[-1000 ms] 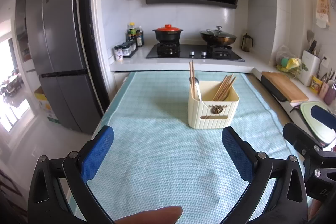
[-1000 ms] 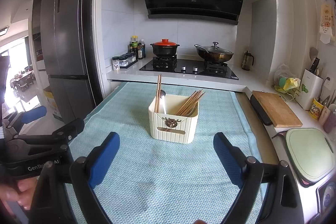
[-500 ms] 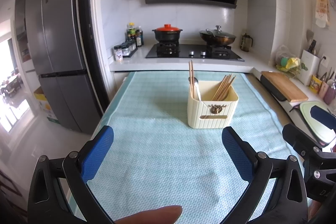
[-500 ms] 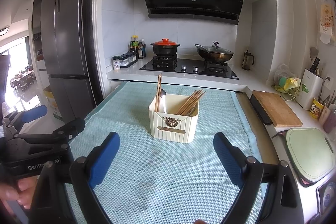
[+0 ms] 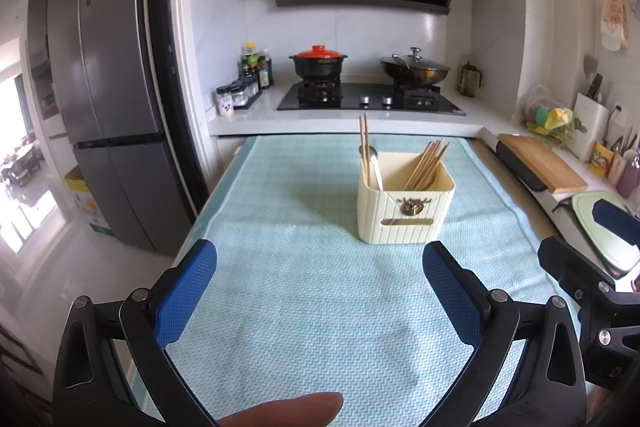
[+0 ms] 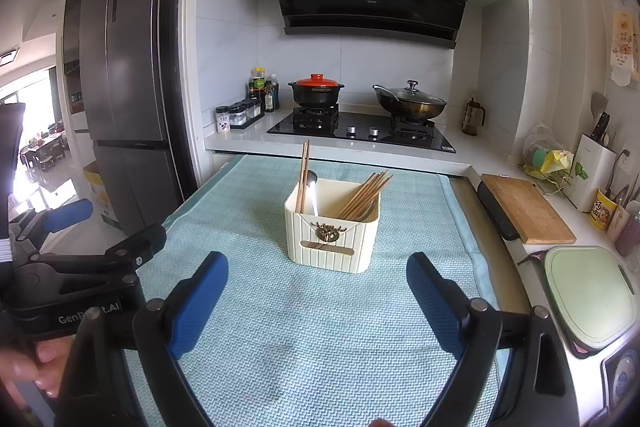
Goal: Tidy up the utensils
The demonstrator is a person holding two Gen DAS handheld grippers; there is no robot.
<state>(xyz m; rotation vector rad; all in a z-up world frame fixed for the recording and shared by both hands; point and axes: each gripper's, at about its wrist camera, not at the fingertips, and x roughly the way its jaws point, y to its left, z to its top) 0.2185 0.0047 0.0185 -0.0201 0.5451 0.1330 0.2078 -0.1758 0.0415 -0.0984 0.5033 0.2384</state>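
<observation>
Kitchen counter under a pale green mat [image 5: 304, 291] fills both views, and nothing on it differs from a second ago — the cream utensil holder [image 5: 404, 205] sits on the same spot near the far middle of the mat, and your two grippers hover where they were.

Your left gripper [image 5: 320, 287] stands wide, blue pads well apart with only bare mat between them; your right gripper [image 6: 318, 297] is just as wide and equally empty. Both sit on the near side of the holder, apart from it.

Inside the holder, a pair of chopsticks [image 5: 364, 147] stands almost upright at the left beside a metal spoon [image 5: 375, 167], while a bundle of chopsticks [image 5: 427, 163] leans toward the right.

From the left wrist you see your own fingertip [image 5: 288, 409] at the bottom edge and the right gripper's body at the far right. From the right wrist you see instead the left gripper's black body at the left with your hand [image 6: 28, 367] around it, plus the whole wooden cutting board [image 6: 524, 211] and a green lid [image 6: 588, 291] beside the mat
</observation>
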